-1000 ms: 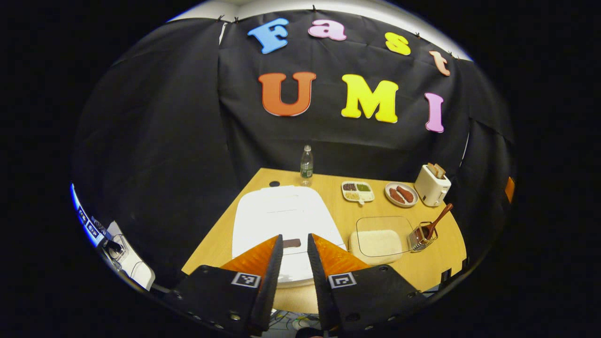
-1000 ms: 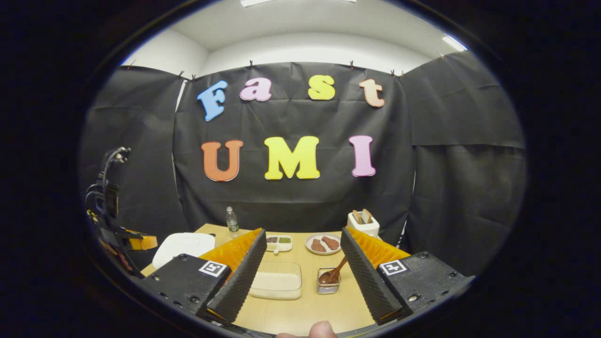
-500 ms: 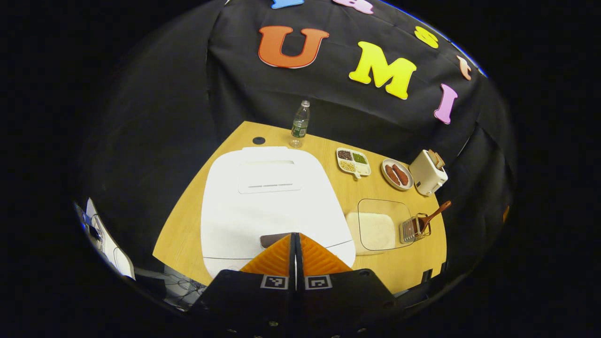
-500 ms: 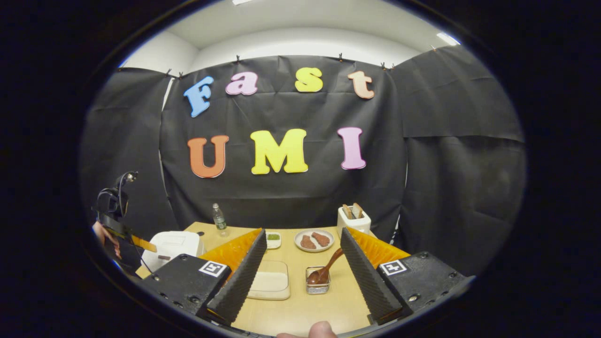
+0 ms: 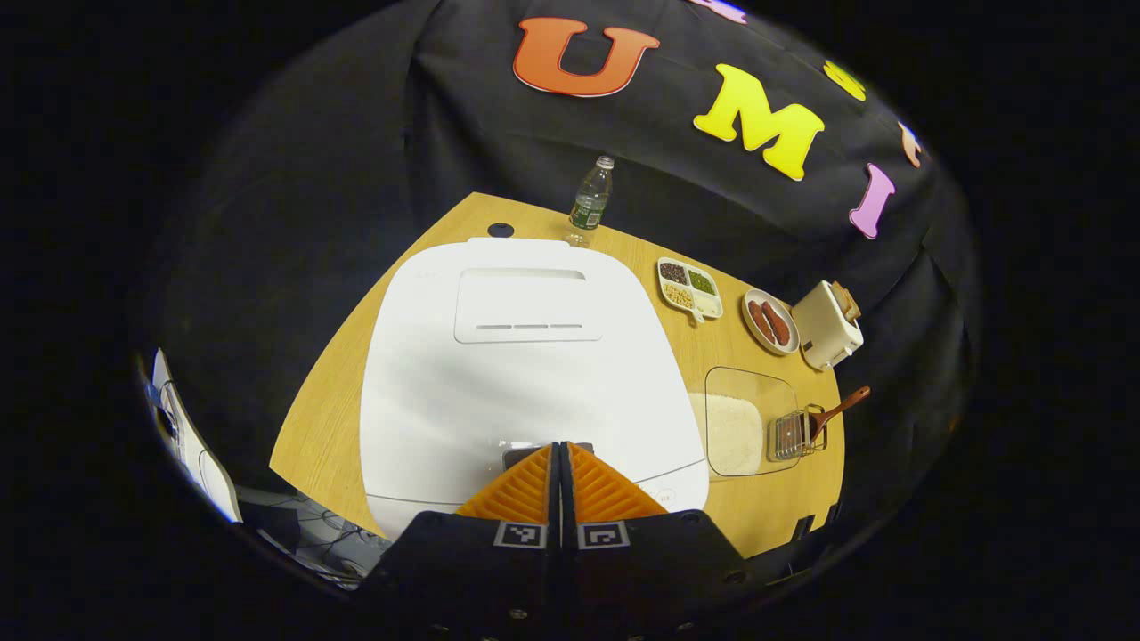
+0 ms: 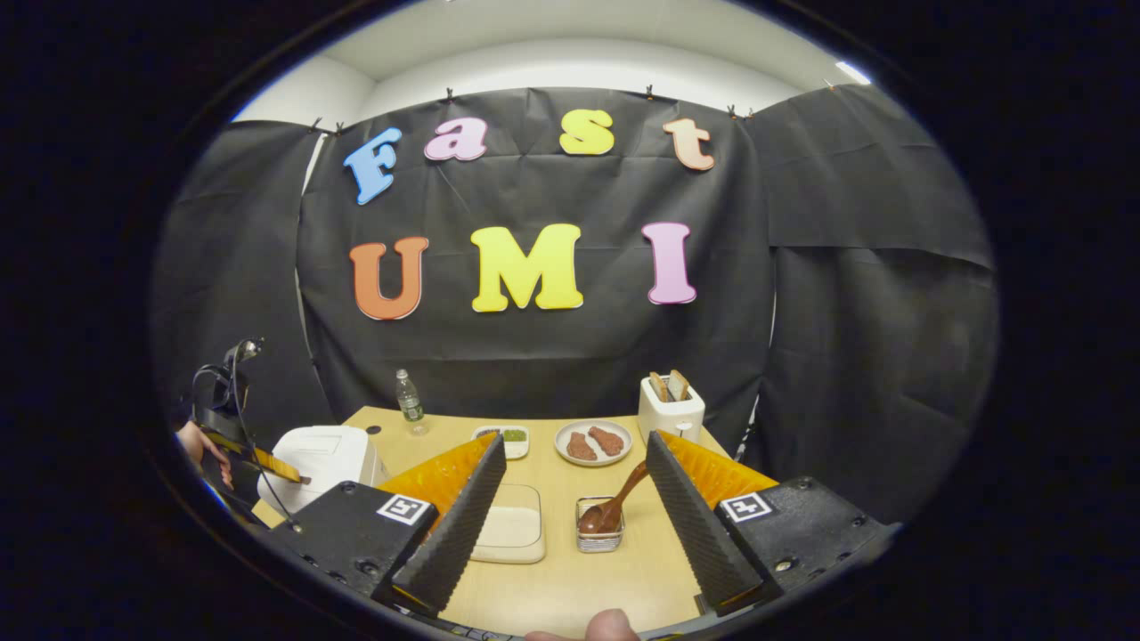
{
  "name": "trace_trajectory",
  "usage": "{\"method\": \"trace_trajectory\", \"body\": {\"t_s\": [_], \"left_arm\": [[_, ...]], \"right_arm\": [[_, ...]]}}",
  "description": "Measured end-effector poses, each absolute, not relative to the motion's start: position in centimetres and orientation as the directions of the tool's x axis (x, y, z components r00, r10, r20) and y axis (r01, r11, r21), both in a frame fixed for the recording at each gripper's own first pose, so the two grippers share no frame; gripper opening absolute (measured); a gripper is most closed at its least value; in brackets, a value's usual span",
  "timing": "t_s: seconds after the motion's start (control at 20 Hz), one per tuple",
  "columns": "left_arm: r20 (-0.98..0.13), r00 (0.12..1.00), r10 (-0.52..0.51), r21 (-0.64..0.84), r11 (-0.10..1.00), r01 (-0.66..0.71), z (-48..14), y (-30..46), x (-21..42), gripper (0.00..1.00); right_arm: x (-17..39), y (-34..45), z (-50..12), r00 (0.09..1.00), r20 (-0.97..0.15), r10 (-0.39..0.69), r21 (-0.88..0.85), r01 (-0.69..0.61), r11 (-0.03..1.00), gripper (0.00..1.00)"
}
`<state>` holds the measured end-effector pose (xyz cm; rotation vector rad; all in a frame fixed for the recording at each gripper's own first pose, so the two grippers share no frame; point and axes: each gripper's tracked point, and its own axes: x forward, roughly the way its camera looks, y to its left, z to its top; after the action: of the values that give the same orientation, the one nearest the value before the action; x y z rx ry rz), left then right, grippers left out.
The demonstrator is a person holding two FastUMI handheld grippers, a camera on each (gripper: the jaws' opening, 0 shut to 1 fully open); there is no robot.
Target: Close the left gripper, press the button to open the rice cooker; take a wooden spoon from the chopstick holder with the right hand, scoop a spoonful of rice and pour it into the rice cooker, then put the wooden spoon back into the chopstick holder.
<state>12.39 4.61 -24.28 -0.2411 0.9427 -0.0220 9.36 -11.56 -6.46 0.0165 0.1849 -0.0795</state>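
The white rice cooker (image 5: pixel 525 356) sits with its lid down on the wooden table (image 5: pixel 329 401). My left gripper (image 5: pixel 559 450) is shut, its tips right over the dark button (image 5: pixel 521 456) at the lid's front edge. In the right gripper view the cooker (image 6: pixel 325 454) stands at the left, and the left gripper (image 6: pixel 267 463) with a hand hovers at its front. My right gripper (image 6: pixel 577 445) is open above the table's near side. Ahead of it the wooden spoon (image 6: pixel 614 503) leans in the wire chopstick holder (image 6: pixel 598 534), beside the clear rice box (image 6: pixel 512 534).
A water bottle (image 5: pixel 590 203), a divided dish of beans (image 5: pixel 690 287), a plate of sausages (image 5: pixel 770 322) and a toaster (image 5: pixel 828 325) line the table's far side. The rice box (image 5: pixel 744 423) and holder (image 5: pixel 793 434) stand right of the cooker.
My left gripper closed its fingers and dropped toward the cooker's front button. My right gripper edged forward slightly, still open.
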Motion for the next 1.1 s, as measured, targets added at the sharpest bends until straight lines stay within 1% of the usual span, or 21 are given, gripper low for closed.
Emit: {"method": "trace_trajectory", "body": {"t_s": [0.1, 0.15, 0.2, 0.25, 0.3, 0.5, 0.6, 0.8, 0.95, 1.05, 1.1], "left_arm": [[-0.801, 0.582, -0.138, -0.24, 0.966, -0.101, -24.7, 4.6, 12.2, 0.0], [-0.815, 0.56, -0.151, -0.259, 0.958, -0.119, -25.0, 4.6, 11.7, 0.0], [-0.801, 0.576, -0.164, -0.287, 0.949, -0.129, -25.3, 4.6, 12.3, 0.0], [-0.809, 0.558, -0.185, -0.309, 0.941, -0.136, -25.1, 4.6, 11.9, 0.0], [-0.805, 0.561, -0.194, -0.325, 0.935, -0.142, -25.1, 4.7, 11.9, 0.0], [-0.794, 0.581, -0.181, -0.302, 0.946, -0.118, -24.6, 4.8, 11.9, 0.0], [-0.744, 0.652, -0.148, -0.282, 0.953, -0.106, -22.5, 5.1, 12.6, 0.0], [-0.574, 0.816, -0.064, -0.177, 0.983, -0.047, -15.6, 6.0, 14.7, 0.0], [-0.439, 0.898, -0.016, -0.124, 0.991, -0.043, -11.0, 6.3, 16.8, 0.0], [-0.405, 0.914, -0.012, -0.113, 0.993, -0.037, -10.1, 6.0, 17.4, 0.07], [-0.385, 0.923, -0.003, -0.112, 0.993, -0.043, -9.5, 6.0, 17.5, 0.18]], "right_arm": [[9.5, -11.0, -6.6, 0.979, -0.191, -0.067, 0.008, 0.07, 0.998, 0.99], [9.6, -10.8, -6.7, 0.979, -0.192, -0.062, 0.01, 0.065, 0.998, 0.99], [9.6, -10.6, -6.8, 0.979, -0.193, -0.06, 0.01, 0.063, 0.998, 0.99], [9.7, -10.4, -6.8, 0.979, -0.193, -0.057, 0.01, 0.06, 0.998, 0.99], [9.7, -10.2, -6.8, 0.979, -0.194, -0.055, 0.011, 0.059, 0.998, 0.99], [9.7, -9.6, -7.0, 0.979, -0.201, -0.037, 0.016, 0.041, 0.999, 1.0], [9.5, -10.0, -6.3, 0.982, -0.185, -0.047, 0.009, 0.049, 0.999, 1.0], [9.2, -10.8, -5.6, 0.985, -0.164, -0.06, -0.009, 0.059, 0.998, 0.99], [9.2, -11.8, -4.8, 0.987, -0.145, -0.069, -0.005, 0.069, 0.998, 0.99], [9.3, -12.4, -4.2, 0.989, -0.13, -0.075, -0.011, 0.075, 0.997, 1.0], [9.3, -12.6, -4.1, 0.989, -0.13, -0.074, -0.017, 0.073, 0.997, 0.99]]}}
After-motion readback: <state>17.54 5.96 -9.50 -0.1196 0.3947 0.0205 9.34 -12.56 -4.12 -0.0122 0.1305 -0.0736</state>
